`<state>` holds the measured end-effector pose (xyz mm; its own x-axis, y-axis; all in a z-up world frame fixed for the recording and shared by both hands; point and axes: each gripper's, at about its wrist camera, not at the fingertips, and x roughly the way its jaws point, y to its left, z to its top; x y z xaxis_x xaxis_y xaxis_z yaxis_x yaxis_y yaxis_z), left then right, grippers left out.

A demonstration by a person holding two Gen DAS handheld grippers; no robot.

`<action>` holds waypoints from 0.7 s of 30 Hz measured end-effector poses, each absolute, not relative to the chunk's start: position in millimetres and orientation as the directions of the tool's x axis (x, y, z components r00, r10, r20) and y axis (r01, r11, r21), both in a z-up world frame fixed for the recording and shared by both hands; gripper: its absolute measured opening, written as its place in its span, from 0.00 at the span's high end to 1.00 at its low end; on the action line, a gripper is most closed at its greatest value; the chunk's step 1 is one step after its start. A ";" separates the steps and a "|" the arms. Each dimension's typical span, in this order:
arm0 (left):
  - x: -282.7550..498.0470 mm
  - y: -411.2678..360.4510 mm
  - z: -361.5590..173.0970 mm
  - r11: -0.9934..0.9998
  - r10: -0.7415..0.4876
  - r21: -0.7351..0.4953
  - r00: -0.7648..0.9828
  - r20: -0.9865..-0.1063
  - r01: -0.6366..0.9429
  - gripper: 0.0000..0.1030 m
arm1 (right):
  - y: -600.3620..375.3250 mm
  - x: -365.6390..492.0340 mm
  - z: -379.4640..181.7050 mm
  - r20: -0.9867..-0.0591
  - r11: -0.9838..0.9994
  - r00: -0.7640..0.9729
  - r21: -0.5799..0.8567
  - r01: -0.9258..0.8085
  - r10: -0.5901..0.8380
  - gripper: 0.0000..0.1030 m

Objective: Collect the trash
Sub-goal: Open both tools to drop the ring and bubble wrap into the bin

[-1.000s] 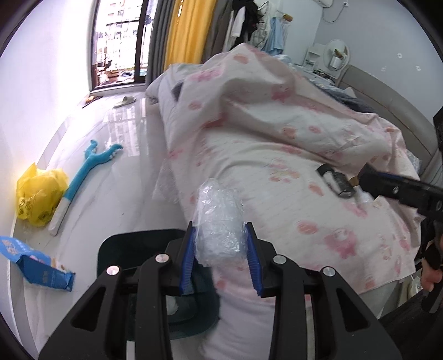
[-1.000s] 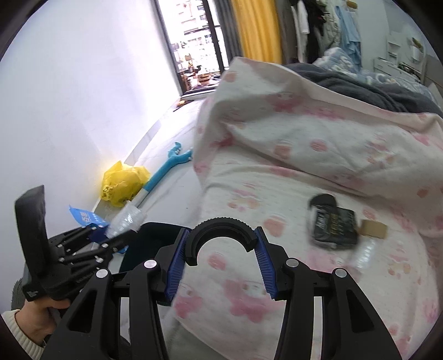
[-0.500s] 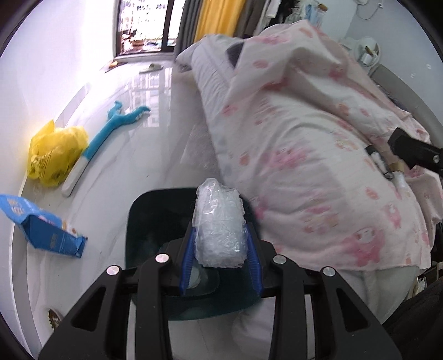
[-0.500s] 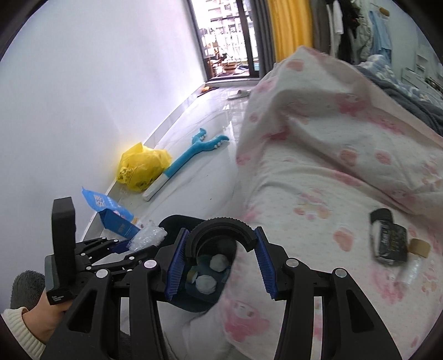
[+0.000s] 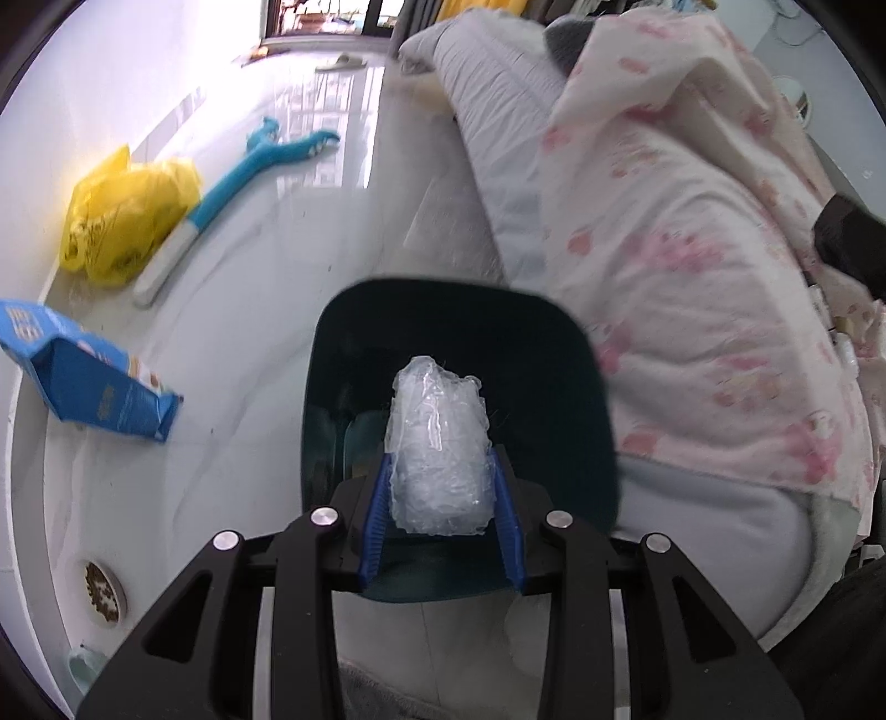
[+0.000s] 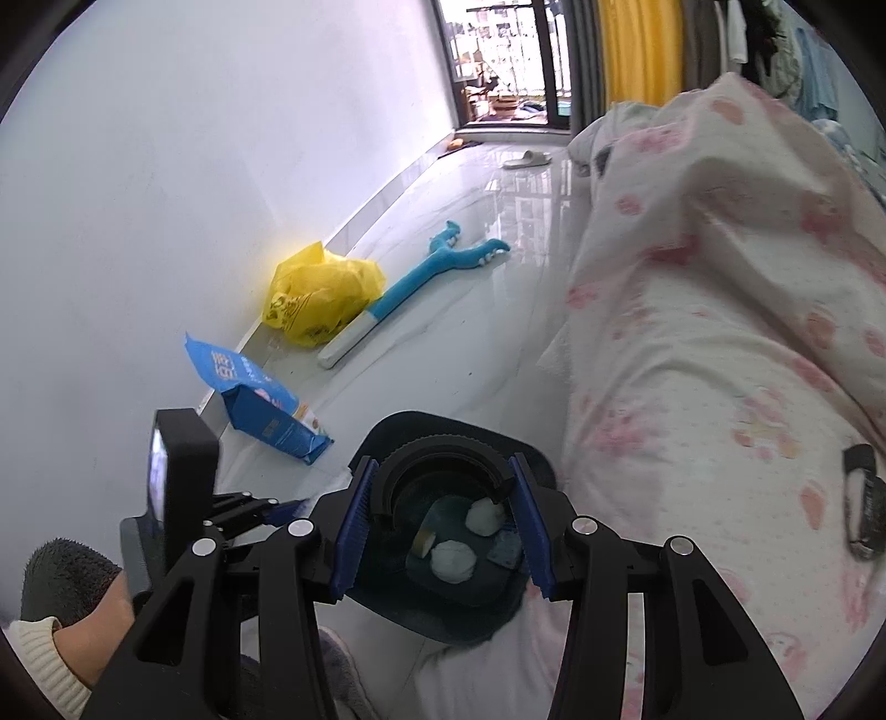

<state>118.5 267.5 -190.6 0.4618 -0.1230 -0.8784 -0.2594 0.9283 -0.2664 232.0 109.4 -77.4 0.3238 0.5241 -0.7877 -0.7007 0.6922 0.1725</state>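
Two hand-held grippers held over a dark bin (image 5: 598,387) beside the bed (image 5: 720,310), left one (image 5: 440,518) clamped on crumpled clear plastic (image 5: 437,448), right one (image 6: 440,526) gripping a black ring (image 6: 443,448).

Room, bedroom type. Wall (image 6: 166,194): plain white, unmarked, with a low pale skirting. Floor (image 5: 288,232): glossy pale marble-look tile, mirroring daylight. Glazed balcony door (image 6: 509,61): dark frame, far end of room, bright daylight entering. Curtain (image 6: 642,50): yellow, drawn beside the door, grey panel next to it. Bed (image 5: 498,144): grey mattress edge, covered by a white quilt (image 6: 720,288) printed with pink paws, rumpled. Hanging clothes (image 6: 775,39): far right corner, dim.
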 end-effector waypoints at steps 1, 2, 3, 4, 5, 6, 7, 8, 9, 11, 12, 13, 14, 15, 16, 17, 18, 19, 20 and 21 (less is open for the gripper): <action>117.6 270.2 -196.2 0.924 -0.131 -0.273 0.451 -0.883 -0.266 0.64 | 114.7 231.8 -80.8 -0.793 0.689 0.316 0.172 -0.704 0.521 0.53; 117.2 271.8 -199.9 0.922 -0.139 -0.279 0.444 -0.885 -0.269 0.64 | 119.2 231.4 -83.9 -0.798 0.687 0.310 0.171 -0.706 0.517 0.53; 117.1 272.6 -203.2 0.921 -0.146 -0.283 0.436 -0.888 -0.269 0.64 | 122.7 230.4 -86.0 -0.801 0.686 0.306 0.171 -0.707 0.515 0.53; 117.5 272.8 -206.3 0.921 -0.153 -0.285 0.426 -0.892 -0.267 0.64 | 126.3 229.9 -88.7 -0.805 0.685 0.300 0.171 -0.709 0.512 0.53; 117.7 272.6 -208.6 0.920 -0.158 -0.287 0.418 -0.894 -0.266 0.64 | 128.9 229.9 -90.6 -0.808 0.684 0.296 0.171 -0.710 0.510 0.53; 117.9 272.6 -210.8 0.920 -0.164 -0.290 0.412 -0.896 -0.264 0.63 | 131.8 229.7 -92.5 -0.811 0.683 0.292 0.171 -0.710 0.507 0.53; 118.0 272.3 -213.1 0.919 -0.169 -0.292 0.407 -0.898 -0.263 0.63 | 135.0 230.0 -95.0 -0.814 0.682 0.288 0.172 -0.711 0.505 0.53; 117.8 272.5 -214.7 0.918 -0.174 -0.296 0.402 -0.899 -0.264 0.61 | 137.1 230.7 -97.5 -0.817 0.681 0.284 0.172 -0.712 0.502 0.53; 118.1 272.5 -215.7 0.917 -0.179 -0.300 0.399 -0.899 -0.264 0.59 | 139.1 230.8 -100.0 -0.820 0.681 0.280 0.171 -0.712 0.499 0.53; 117.4 274.3 -217.8 0.917 -0.176 -0.295 0.392 -0.903 -0.269 0.43 | 145.7 232.2 -106.8 -0.830 0.682 0.271 0.169 -0.711 0.488 0.53; 116.3 275.7 -218.1 0.917 -0.172 -0.292 0.391 -0.904 -0.272 0.40 | 147.5 232.9 -110.0 -0.835 0.684 0.266 0.169 -0.710 0.482 0.53; 114.9 277.7 -217.8 0.916 -0.171 -0.293 0.394 -0.903 -0.274 0.39 | 150.4 234.4 -114.5 -0.841 0.686 0.260 0.168 -0.708 0.474 0.53; 114.0 279.9 -217.8 0.915 -0.172 -0.295 0.395 -0.902 -0.275 0.38 | 152.9 235.0 -117.3 -0.845 0.688 0.257 0.166 -0.707 0.468 0.53; 112.4 282.5 -217.1 0.914 -0.171 -0.296 0.397 -0.902 -0.278 0.37 | 155.3 236.0 -120.9 -0.850 0.690 0.253 0.165 -0.705 0.462 0.53; 110.2 285.5 -216.2 0.912 -0.170 -0.298 0.400 -0.901 -0.282 0.35 | 156.7 237.1 -124.7 -0.855 0.693 0.249 0.165 -0.702 0.456 0.53; 109.1 287.6 -214.7 0.911 -0.169 -0.299 0.403 -0.899 -0.285 0.34 | 158.3 238.0 -127.3 -0.858 0.695 0.246 0.165 -0.700 0.451 0.53; 106.1 290.8 -212.8 0.909 -0.166 -0.300 0.411 -0.897 -0.288 0.33 | 159.9 239.0 -131.2 -0.862 0.699 0.242 0.165 -0.696 0.445 0.53; 104.6 292.9 -211.0 0.909 -0.164 -0.301 0.415 -0.895 -0.289 0.31 | 161.9 240.2 -133.5 -0.866 0.701 0.238 0.166 -0.694 0.440 0.53; 102.0 295.7 -209.0 0.908 -0.162 -0.302 0.423 -0.891 -0.290 0.29 | 163.4 240.7 -136.5 -0.869 0.704 0.234 0.167 -0.691 0.436 0.53; 100.3 298.1 -207.4 0.908 -0.160 -0.303 0.429 -0.889 -0.289 0.28 | 164.8 241.1 -138.5 -0.872 0.706 0.231 0.167 -0.689 0.432 0.53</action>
